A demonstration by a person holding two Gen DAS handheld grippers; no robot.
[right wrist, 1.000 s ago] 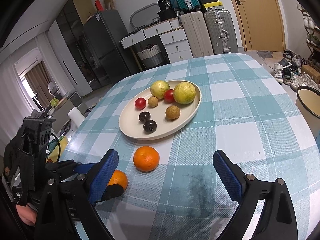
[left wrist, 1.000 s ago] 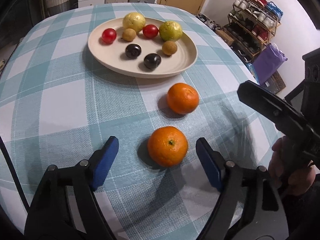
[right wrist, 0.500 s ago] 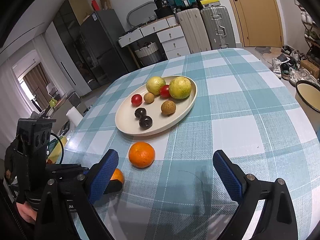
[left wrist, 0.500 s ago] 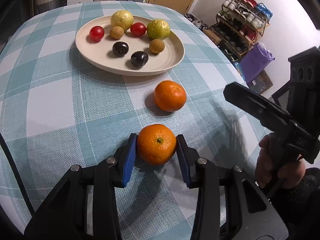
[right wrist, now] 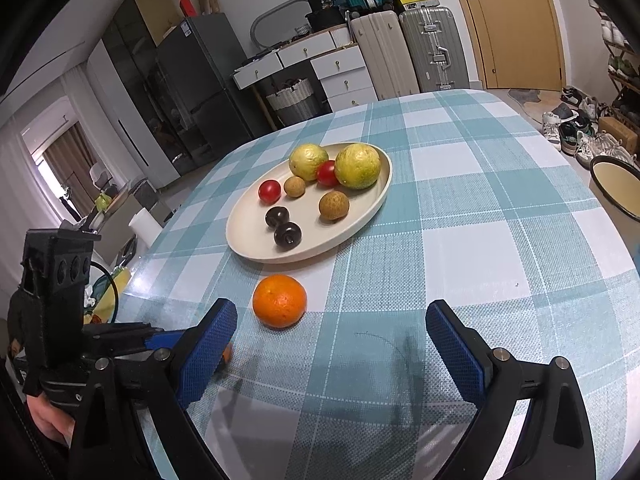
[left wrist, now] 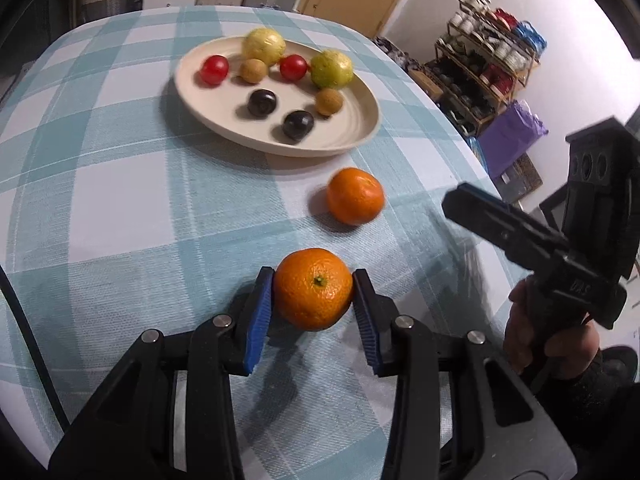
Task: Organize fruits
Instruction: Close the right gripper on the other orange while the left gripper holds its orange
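Note:
My left gripper (left wrist: pixel 313 309) is shut on an orange (left wrist: pixel 313 289), its blue pads pressed to both sides, just above the checked tablecloth. A second orange (left wrist: pixel 354 196) lies beyond it, in front of the cream plate (left wrist: pixel 360 132). The plate holds two yellow-green fruits, two red tomatoes, two brown longans and two dark plums. My right gripper (right wrist: pixel 331 338) is open and empty, low over the table, with the second orange (right wrist: pixel 279 301) just ahead of its left finger. The held orange is almost hidden behind that finger in the right wrist view.
The table edge curves down on the right in the left wrist view. A shoe rack (left wrist: pixel 480 76) and purple bag (left wrist: pixel 512 136) stand beyond it. Suitcases (right wrist: pixel 404 52), drawers and a fridge (right wrist: pixel 200 92) stand behind the table.
My left gripper closed from wide open onto the near orange and now holds it slightly raised. My right gripper stayed open and edged toward the second orange.

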